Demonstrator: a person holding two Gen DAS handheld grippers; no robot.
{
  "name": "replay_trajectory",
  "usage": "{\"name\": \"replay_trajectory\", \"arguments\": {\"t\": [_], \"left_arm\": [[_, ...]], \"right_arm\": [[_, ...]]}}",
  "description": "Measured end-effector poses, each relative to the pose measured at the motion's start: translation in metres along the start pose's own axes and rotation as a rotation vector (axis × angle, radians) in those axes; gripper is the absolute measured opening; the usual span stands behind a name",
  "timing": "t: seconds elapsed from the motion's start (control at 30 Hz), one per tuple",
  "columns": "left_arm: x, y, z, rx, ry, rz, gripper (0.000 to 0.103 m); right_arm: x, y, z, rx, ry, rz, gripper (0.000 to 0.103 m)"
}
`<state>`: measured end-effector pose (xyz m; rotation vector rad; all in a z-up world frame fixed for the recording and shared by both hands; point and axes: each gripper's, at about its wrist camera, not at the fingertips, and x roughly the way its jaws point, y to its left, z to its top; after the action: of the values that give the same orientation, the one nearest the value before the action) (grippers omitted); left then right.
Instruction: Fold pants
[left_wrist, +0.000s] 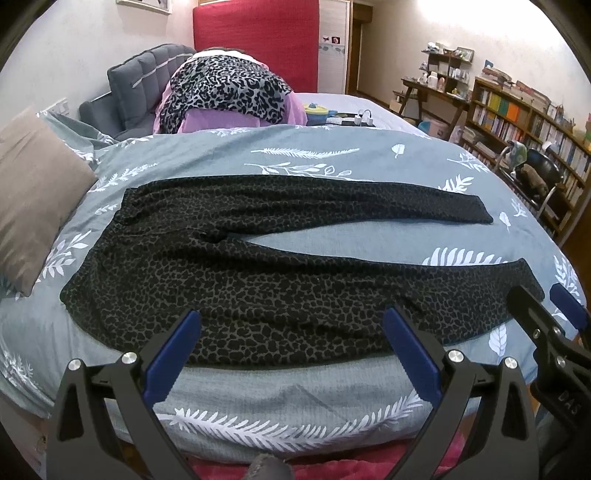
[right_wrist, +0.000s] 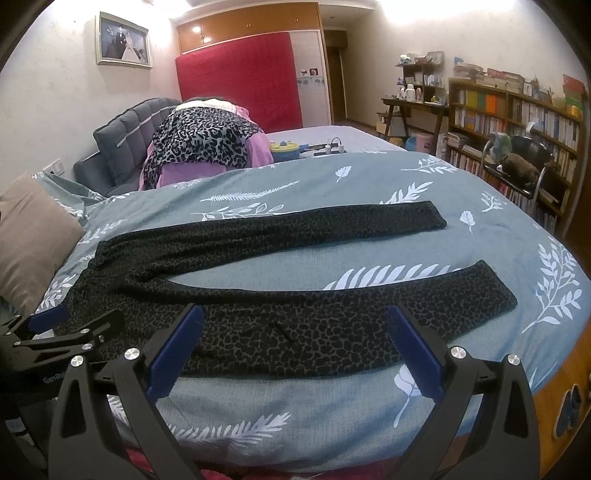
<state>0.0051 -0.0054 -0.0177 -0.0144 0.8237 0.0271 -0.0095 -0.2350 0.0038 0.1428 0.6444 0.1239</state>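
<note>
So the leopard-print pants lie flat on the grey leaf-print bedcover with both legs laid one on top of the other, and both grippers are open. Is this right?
Not quite. The pants lie flat on the bedcover, but the legs are spread apart in a V with bedcover showing between them, as the right wrist view shows. The left gripper and right gripper are indeed open.

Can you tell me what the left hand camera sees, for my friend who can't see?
Dark leopard-print pants lie flat on a grey leaf-patterned bedspread, legs spread apart toward the right. The open left gripper hovers at the near edge.
</note>
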Motion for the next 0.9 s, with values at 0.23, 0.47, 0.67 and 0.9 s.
{"name": "replay_trajectory", "arguments": {"t": [0.23, 0.47, 0.67, 0.9], "left_arm": [[0.004, 0.0, -0.001, 0.001, 0.021, -0.011, 0.098], [0.005, 0.004, -0.002, -0.022, 0.05, -0.048, 0.098], [0.001, 0.01, -0.005, -0.044, 0.057, -0.032, 0.098], [-0.01, 0.013, -0.006, -0.065, 0.042, -0.052, 0.098]], "right_arm": [[0.001, -0.004, -0.001, 0.013, 0.0, -0.004, 0.101], [0.002, -0.006, 0.0, 0.017, -0.003, -0.006, 0.101], [0.001, -0.007, 0.0, 0.018, -0.008, -0.007, 0.101], [-0.001, -0.01, 0.001, 0.024, -0.016, -0.011, 0.101]]}}
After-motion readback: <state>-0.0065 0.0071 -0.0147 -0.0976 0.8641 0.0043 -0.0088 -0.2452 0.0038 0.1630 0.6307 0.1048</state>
